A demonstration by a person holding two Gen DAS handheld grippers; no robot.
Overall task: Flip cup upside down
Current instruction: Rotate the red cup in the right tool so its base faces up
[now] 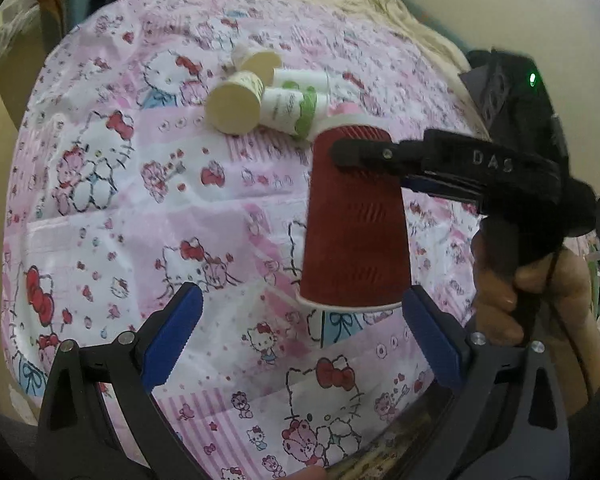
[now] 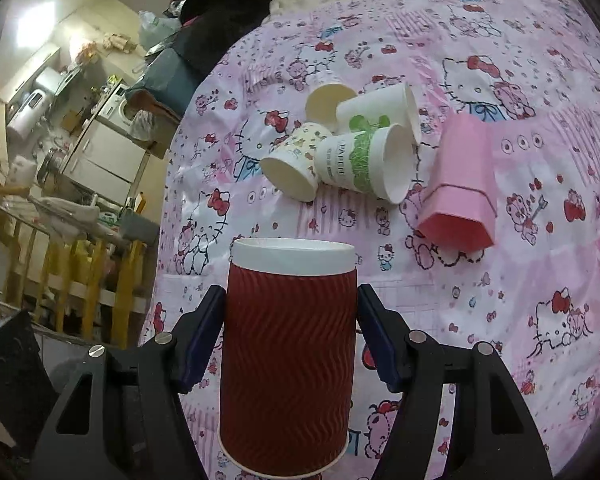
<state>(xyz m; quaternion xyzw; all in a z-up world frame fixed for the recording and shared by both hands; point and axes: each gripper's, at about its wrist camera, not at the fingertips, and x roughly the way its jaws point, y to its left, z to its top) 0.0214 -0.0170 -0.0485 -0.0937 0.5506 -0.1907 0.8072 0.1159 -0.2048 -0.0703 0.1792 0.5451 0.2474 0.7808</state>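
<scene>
A dark red ribbed paper cup (image 1: 354, 216) (image 2: 290, 344) is upside down, its white rim at the bottom and its base on top. My right gripper (image 2: 291, 320) is shut on the cup's sides, and it shows in the left wrist view (image 1: 364, 154) reaching in from the right near the cup's base. The cup hangs just above the pink cartoon-cat cloth (image 1: 180, 208). My left gripper (image 1: 302, 324) is open and empty, its blue pads either side below the cup's rim.
Several paper cups lie on their sides in a cluster at the back (image 1: 268, 96) (image 2: 340, 148). A pink hexagonal cup (image 2: 458, 184) lies beside them. The table's left edge drops to a cluttered room (image 2: 80, 140).
</scene>
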